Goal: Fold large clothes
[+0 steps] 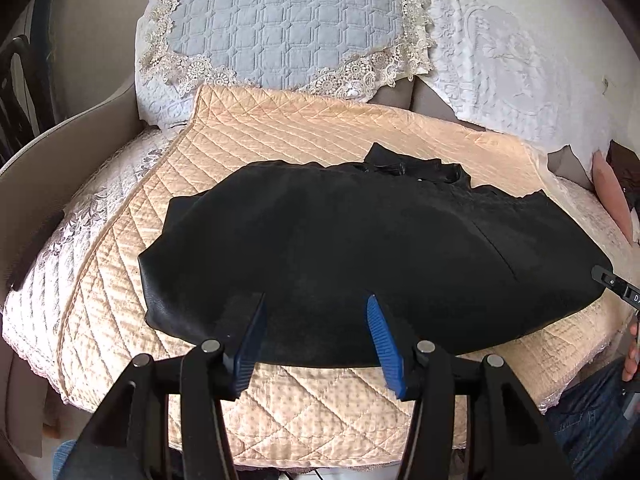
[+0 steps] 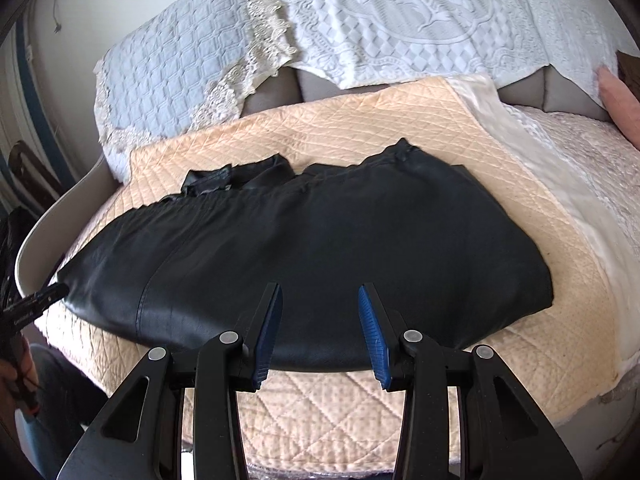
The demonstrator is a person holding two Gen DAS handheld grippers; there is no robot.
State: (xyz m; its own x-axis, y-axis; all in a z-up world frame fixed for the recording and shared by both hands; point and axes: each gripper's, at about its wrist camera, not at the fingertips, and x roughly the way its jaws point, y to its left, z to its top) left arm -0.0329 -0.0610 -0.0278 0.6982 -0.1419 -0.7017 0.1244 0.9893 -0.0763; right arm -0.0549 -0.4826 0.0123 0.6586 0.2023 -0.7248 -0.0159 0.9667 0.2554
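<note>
In the left wrist view, the black leather garment (image 1: 360,256) lay on the peach quilted cover (image 1: 280,120) of the sofa, already folded into a wide band, with the left gripper (image 1: 316,320) released and empty over its near edge. In the right wrist view, the right gripper (image 2: 320,312) likewise hung apart, holding nothing, so further folds probably remained; the small lettering on the other gripper's tip (image 2: 28,312) was unreadable.

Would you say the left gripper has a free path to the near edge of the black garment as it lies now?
Probably yes. The left gripper hangs open just above the black garment's near edge, with nothing between its fingers and nothing lying on that edge. The right gripper is off to the side, out of its way.
</note>
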